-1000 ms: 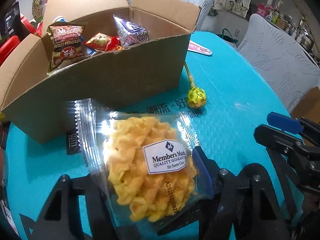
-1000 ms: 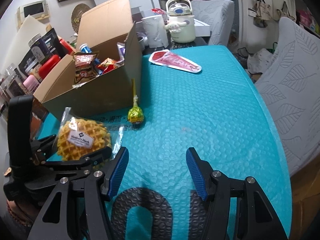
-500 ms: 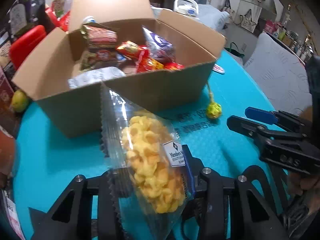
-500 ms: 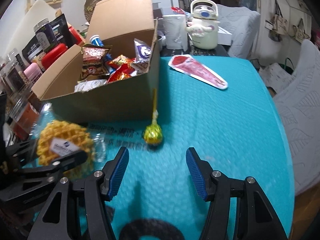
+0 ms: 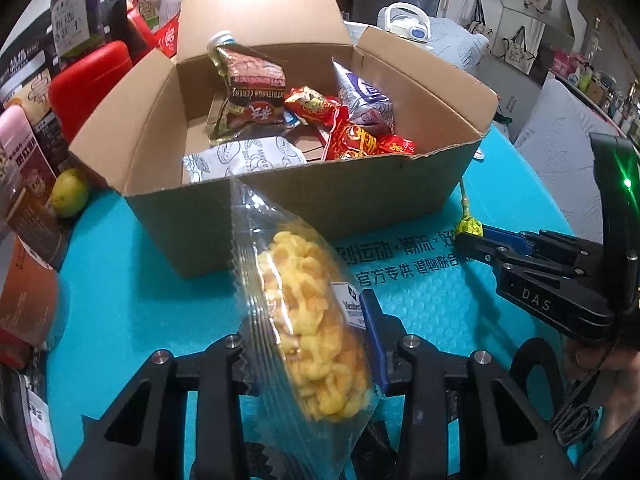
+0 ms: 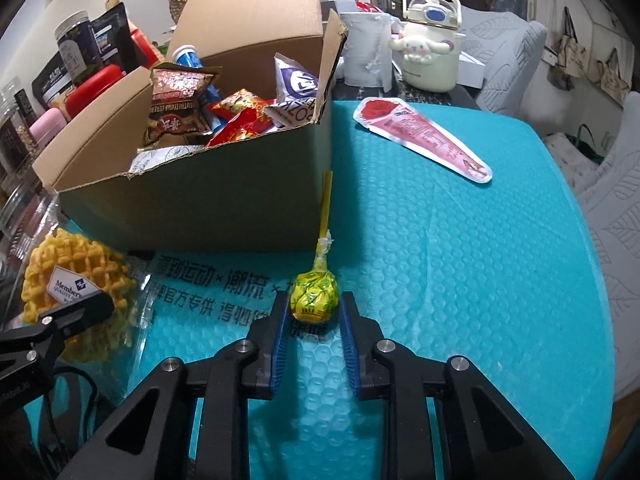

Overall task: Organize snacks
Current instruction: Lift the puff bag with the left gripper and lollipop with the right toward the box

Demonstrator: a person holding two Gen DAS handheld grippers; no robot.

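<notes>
A clear bag of yellow waffle snack point(image 5: 296, 280) stands on edge above the teal mat, with my left gripper point(image 5: 306, 332) shut on it just in front of the open cardboard box point(image 5: 340, 196). The box holds several snack packets. A yellow-wrapped lollipop point(image 6: 314, 294) lies on the mat by the box's near right corner, its stick pointing towards the box. My right gripper point(image 6: 314, 312) is shut on the lollipop's head, a blue pad on each side. In the left wrist view the right gripper point(image 5: 470, 238) reaches in from the right. The waffle bag point(image 6: 60, 276) shows at the left of the right wrist view.
A pink rose-printed packet point(image 6: 424, 136) lies on the teal bubble mat point(image 6: 460, 280) right of the box. Behind stand a cream kettle point(image 6: 430, 56) and a white cup point(image 6: 366, 52). Jars and red containers point(image 5: 88, 80) and a yellow fruit point(image 5: 70, 196) crowd the left. Grey chairs point(image 6: 616, 184) line the right edge.
My left gripper closed on the waffle bag, lifted it off the mat and carried it nearer the box. My right gripper moved up to the lollipop and closed on its head.
</notes>
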